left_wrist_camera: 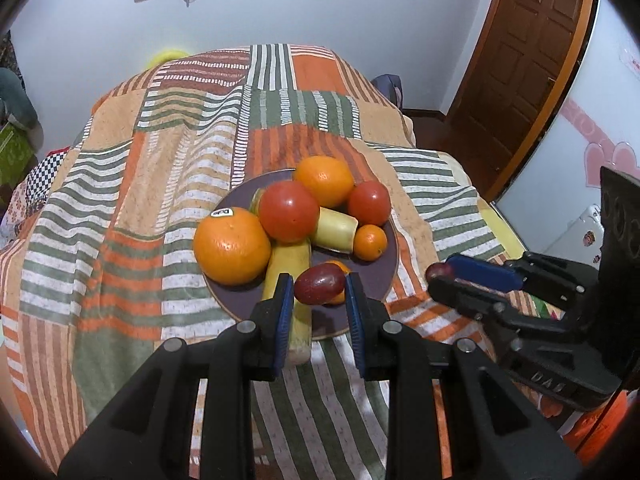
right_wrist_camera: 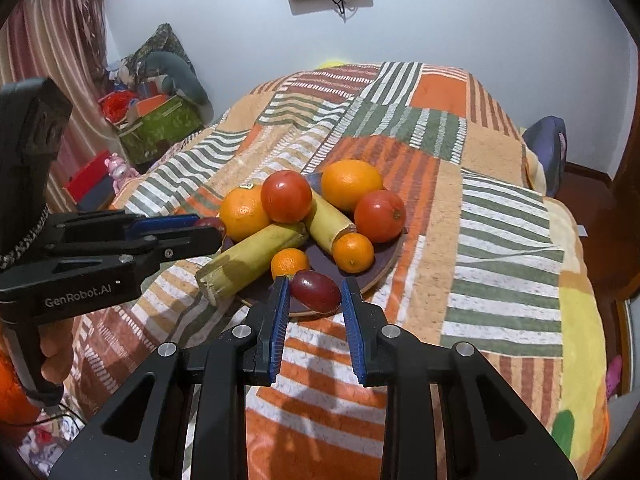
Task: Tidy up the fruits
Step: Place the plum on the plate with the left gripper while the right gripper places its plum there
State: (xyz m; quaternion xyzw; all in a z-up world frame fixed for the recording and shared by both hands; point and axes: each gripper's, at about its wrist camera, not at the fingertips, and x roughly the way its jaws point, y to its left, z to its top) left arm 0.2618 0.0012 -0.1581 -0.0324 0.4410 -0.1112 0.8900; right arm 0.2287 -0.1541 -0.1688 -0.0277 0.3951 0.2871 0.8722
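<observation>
So both grippers have grabbed something. The left gripper (left_wrist_camera: 319, 281) sits low in the middle of its own view, jaws closed in tight on the left dark red fruit (left_wrist_camera: 320, 290), a small oval thing pinched between the blue pads. In that picture it lines up with the near edge of the purple plate (left_wrist_camera: 374, 280); can't tell if it's touching the plate or lifted off.

Same deal for the right gripper (right_wrist_camera: 315, 283): jaws clamped on the right dark red fruit (right_wrist_camera: 316, 291), low centre of the right wrist view, again in front of the plate's near rim. From the left camera you can see that gripper at the right edge of the frame, off the plate, over the striped blanket (left_wrist_camera: 160, 160).

The rest is piled on the plate: a stickered orange (left_wrist_camera: 232, 246) on the left, another orange (left_wrist_camera: 324, 180) at the back, two tomatoes (left_wrist_camera: 288, 210) (left_wrist_camera: 369, 202), a mandarin (left_wrist_camera: 370, 242) on the right, and two banana pieces (left_wrist_camera: 286, 264) (left_wrist_camera: 334, 230), the longer one sticking out over the near rim.
</observation>
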